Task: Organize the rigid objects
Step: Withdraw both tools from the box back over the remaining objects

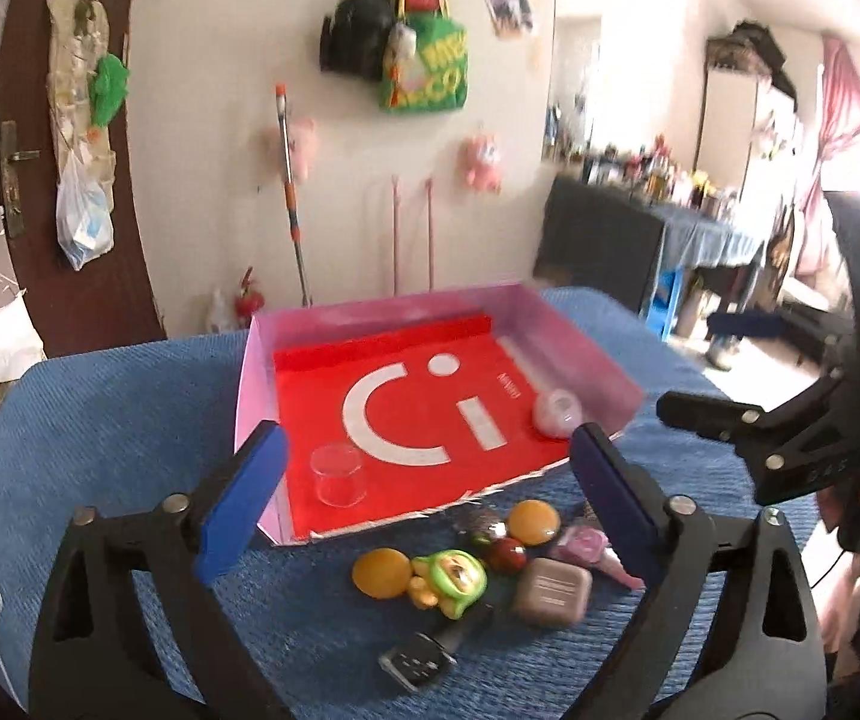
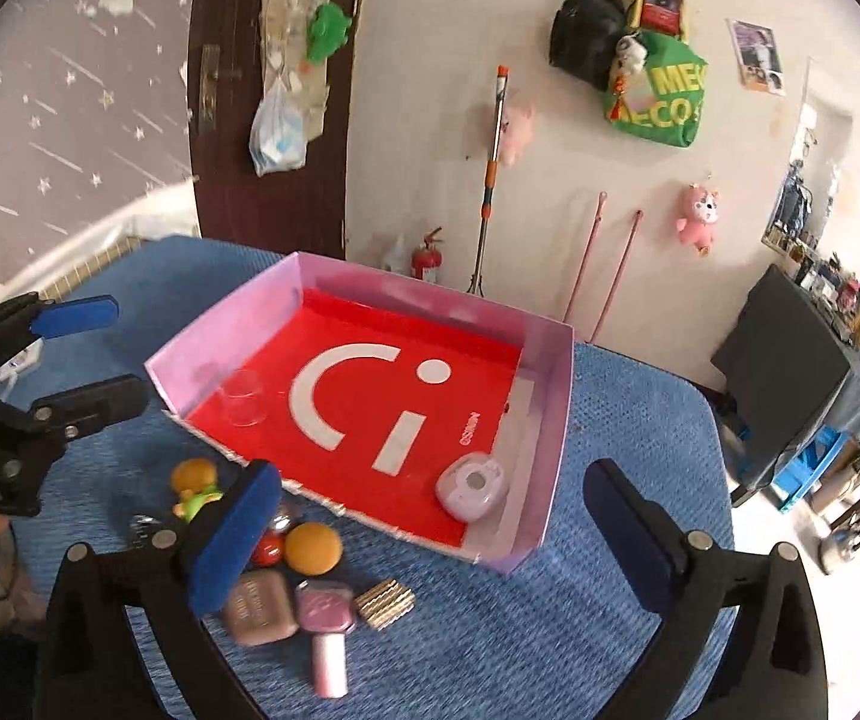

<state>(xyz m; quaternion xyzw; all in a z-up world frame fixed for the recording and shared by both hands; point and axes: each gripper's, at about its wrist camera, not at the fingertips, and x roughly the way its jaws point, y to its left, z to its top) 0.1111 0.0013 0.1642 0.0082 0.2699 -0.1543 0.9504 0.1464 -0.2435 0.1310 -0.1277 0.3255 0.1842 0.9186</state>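
- Small rigid objects are lying clustered on the blue tablecloth (image 1: 129, 408) at 6 o'clock of the pink tray (image 1: 580, 336): orange discs (image 1: 533, 521), green figure (image 1: 451, 579), brown case (image 1: 553, 591).
- Clear cup (image 1: 338, 474) and pink case (image 2: 470, 489) are sitting inside the tray.
- Left gripper (image 1: 430, 498) and right gripper (image 2: 430, 540) are hovering spread wide, gripping nothing.

Lived-in home room, bags (image 1: 396, 42) and plush toys (image 2: 697, 216) on wall, mop (image 1: 291, 192), cluttered dresser (image 1: 670, 204)
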